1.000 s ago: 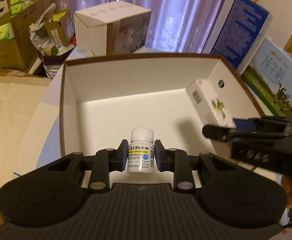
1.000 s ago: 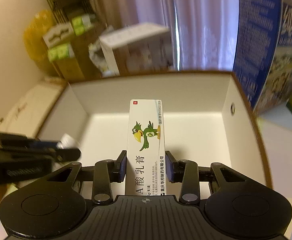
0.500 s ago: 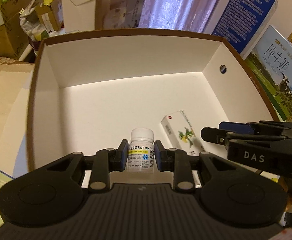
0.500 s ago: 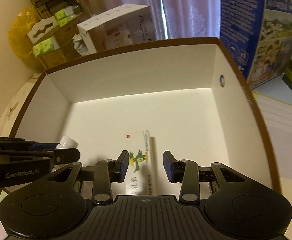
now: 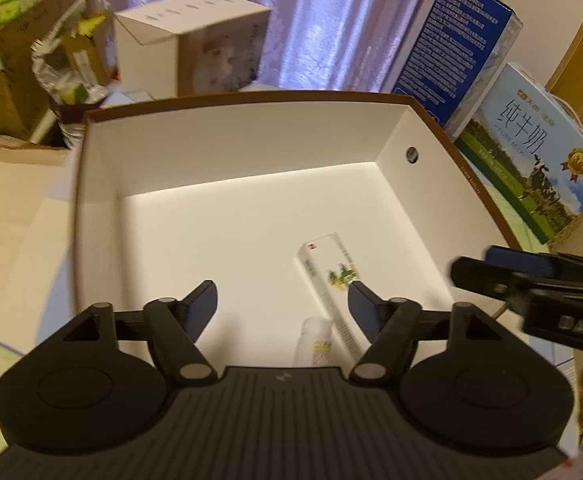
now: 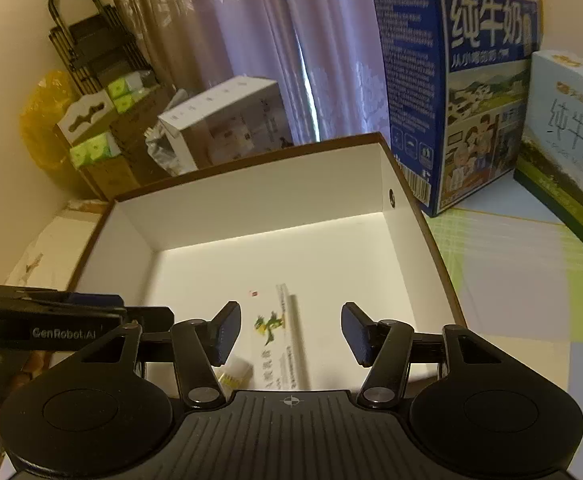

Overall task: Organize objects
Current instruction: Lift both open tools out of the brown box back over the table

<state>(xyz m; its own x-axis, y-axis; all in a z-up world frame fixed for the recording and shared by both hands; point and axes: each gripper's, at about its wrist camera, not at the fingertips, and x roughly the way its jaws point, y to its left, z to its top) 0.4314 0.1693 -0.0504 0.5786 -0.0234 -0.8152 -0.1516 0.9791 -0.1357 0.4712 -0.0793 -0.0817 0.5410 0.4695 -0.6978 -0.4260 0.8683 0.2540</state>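
A big white box with a brown rim (image 5: 251, 98) (image 6: 251, 156) fills both views. On its floor lies a flat white ointment carton with a green bird print (image 5: 329, 276) (image 6: 277, 336). A small white pill bottle (image 5: 314, 342) (image 6: 233, 374) lies on its side beside the carton, near the front wall. My left gripper (image 5: 281, 300) hovers over the box, jaws opening, nothing pressed between the pads. My right gripper (image 6: 289, 330) is above the carton, jaws opening too, holding nothing. Each gripper shows at the edge of the other's view.
Two milk cartons, a blue one (image 6: 451, 92) and a pale one (image 5: 531, 152), stand right of the box. A white cardboard box (image 5: 187, 44) and stacked packages (image 6: 91, 136) sit behind it before a curtain. A green patterned tablecloth (image 6: 523, 280) lies to the right.
Both grippers let go: the carton dropped flat onto the box floor first, then the left jaws spread and the bottle fell onto its side. The right gripper pulled back and up.
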